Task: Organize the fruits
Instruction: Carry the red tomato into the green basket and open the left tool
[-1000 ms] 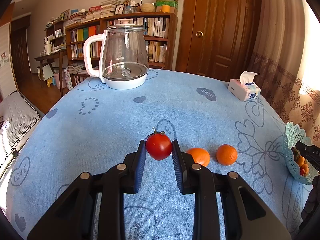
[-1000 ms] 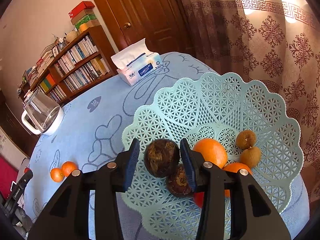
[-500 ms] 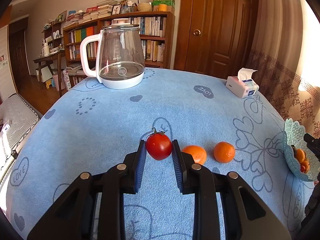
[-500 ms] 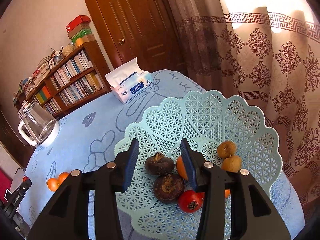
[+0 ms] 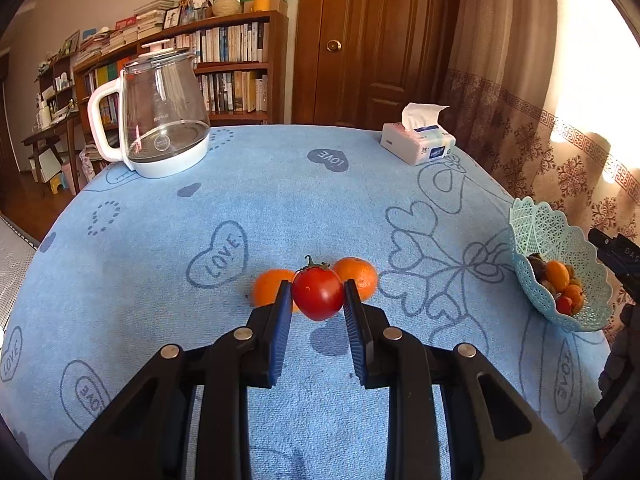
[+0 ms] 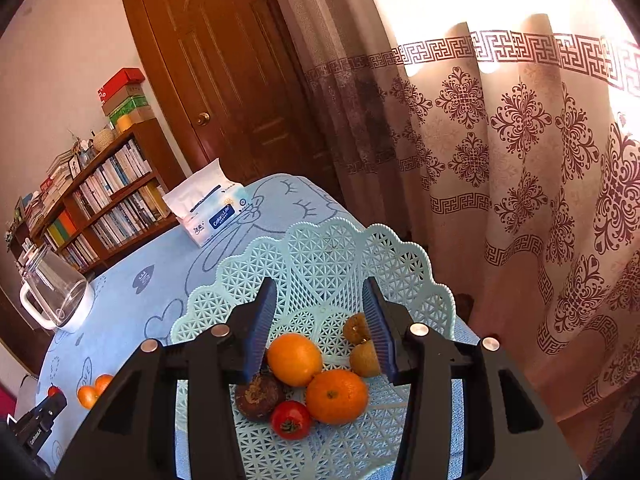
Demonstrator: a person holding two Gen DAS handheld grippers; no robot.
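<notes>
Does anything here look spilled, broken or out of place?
Nothing spilled or broken. Only two oranges lie loose on the blue tablecloth, outside the fruit basket, and a tomato hangs clamped in the left gripper.

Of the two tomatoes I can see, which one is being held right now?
The tomato over the blue tablecloth, pinched in the left gripper. The other tomato lies loose in the lattice basket, below the open right gripper.

Brown panelled door point(image 5: 372, 40) in the far wall, wooden bookshelf point(image 5: 224, 72) to its left — packed with books, boxes stacked on top. Patterned curtain point(image 6: 520, 160) on the right, backlit by strong daylight. Table under a blue tablecloth point(image 5: 280, 200).
</notes>
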